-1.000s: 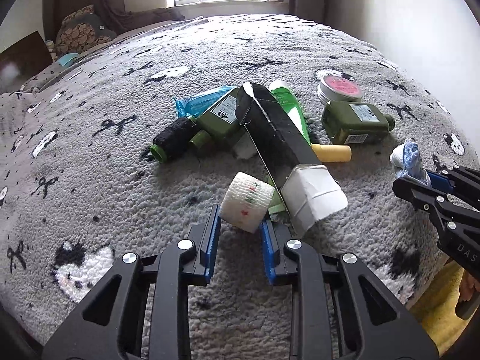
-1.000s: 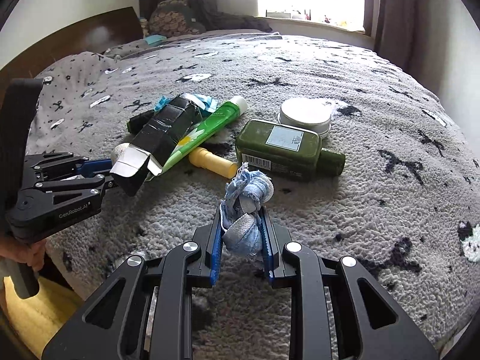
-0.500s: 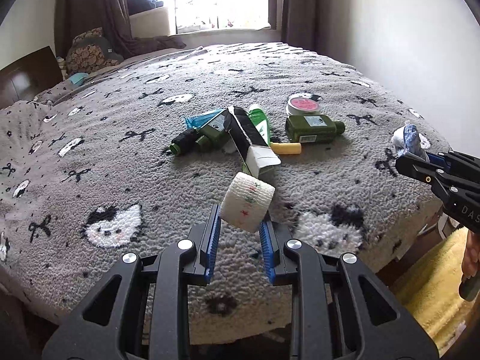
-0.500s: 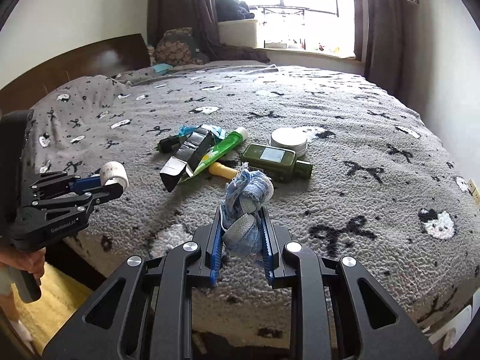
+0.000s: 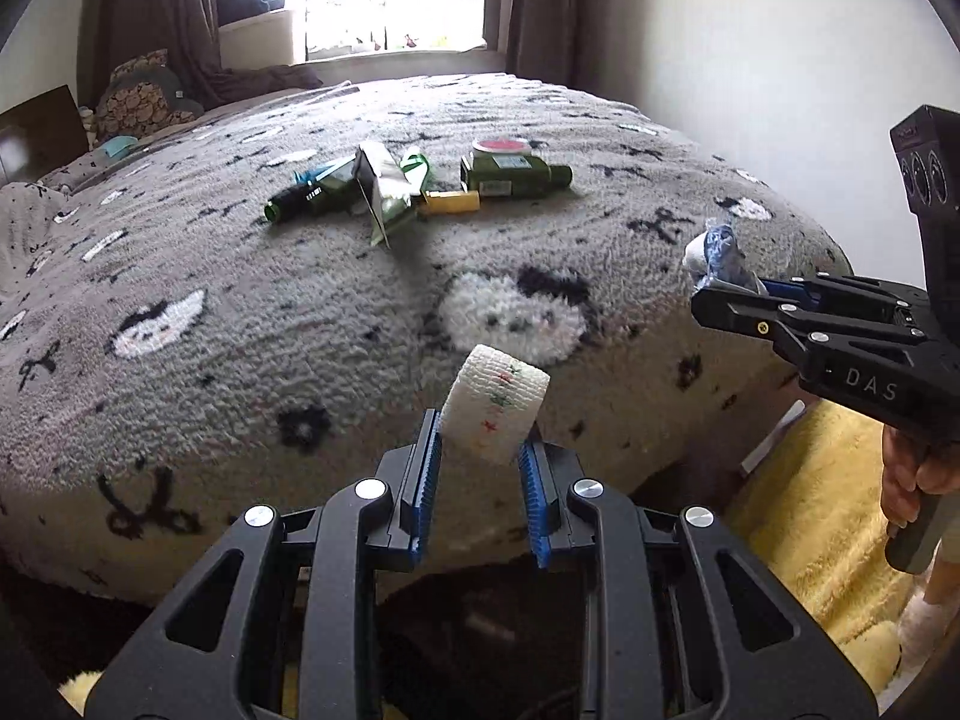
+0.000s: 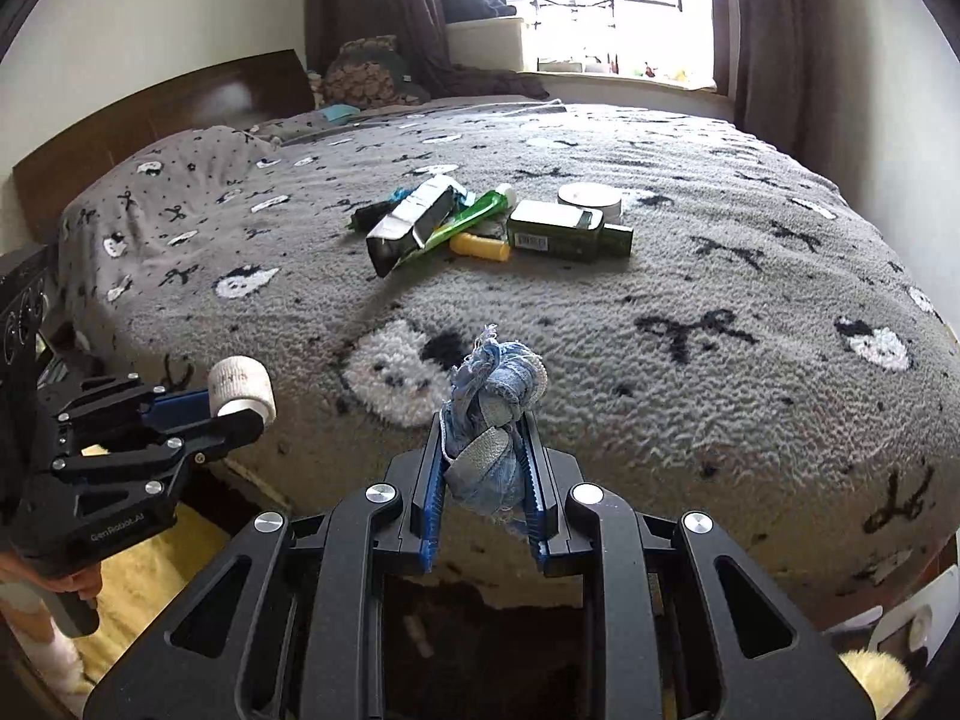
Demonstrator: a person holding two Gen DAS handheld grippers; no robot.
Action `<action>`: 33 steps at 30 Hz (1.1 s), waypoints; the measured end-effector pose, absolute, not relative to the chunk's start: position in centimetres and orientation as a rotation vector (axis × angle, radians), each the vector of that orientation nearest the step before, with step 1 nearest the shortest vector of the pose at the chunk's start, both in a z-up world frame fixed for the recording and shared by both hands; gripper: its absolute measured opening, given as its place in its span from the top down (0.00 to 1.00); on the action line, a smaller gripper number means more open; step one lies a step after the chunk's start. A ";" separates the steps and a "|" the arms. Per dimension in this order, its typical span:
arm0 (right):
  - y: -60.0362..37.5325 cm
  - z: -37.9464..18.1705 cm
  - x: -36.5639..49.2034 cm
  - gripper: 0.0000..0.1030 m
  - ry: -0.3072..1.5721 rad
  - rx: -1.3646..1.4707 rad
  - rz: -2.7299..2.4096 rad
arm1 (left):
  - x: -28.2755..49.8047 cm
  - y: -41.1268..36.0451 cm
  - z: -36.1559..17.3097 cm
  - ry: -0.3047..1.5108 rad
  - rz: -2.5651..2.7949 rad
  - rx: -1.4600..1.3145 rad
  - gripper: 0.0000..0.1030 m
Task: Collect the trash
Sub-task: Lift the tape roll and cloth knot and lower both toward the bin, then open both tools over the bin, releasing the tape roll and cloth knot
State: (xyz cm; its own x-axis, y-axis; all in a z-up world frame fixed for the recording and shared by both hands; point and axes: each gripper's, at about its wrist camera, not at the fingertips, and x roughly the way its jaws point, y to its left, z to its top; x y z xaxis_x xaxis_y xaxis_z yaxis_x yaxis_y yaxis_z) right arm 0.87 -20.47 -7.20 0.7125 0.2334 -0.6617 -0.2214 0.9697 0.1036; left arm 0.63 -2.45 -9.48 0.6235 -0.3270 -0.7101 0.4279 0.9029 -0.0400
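The left claw (image 5: 480, 456) hangs over the near edge of the bed (image 5: 240, 360), a roll of bandage (image 5: 495, 402) between its jaws. The right claw (image 6: 483, 462) is level with it on its right, with a wad of cloth (image 6: 489, 414) between its jaws. Well ahead of both claws, on the blanket, lies a heap: a carton (image 6: 411, 228) across a tube (image 6: 474, 216), a bottle (image 6: 567, 231) to the right of them, a tin (image 6: 589, 199) behind the bottle. A rug (image 5: 810, 516) lies on the floor below, right of the left claw.
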 end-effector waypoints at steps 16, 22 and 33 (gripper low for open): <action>-19.2 -15.4 -1.0 0.77 0.960 0.064 0.280 | -2.2 -3.1 -19.8 1.086 -0.466 0.104 0.77; -18.4 -18.3 -0.8 0.77 1.045 0.078 0.306 | -2.1 -3.3 -22.5 1.163 -0.463 0.104 0.77; -17.5 -21.8 0.1 0.77 1.161 0.106 0.333 | -1.4 -2.8 -25.8 1.279 -0.452 0.067 0.77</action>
State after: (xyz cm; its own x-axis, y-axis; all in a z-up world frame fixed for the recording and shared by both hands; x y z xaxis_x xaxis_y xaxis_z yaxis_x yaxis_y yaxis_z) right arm 0.13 -17.52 -21.80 0.3553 0.3117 -0.8813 -0.2033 0.9460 0.2526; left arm -1.35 -2.76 -25.76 0.2125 -0.2886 -0.9336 0.3623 0.9106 -0.1990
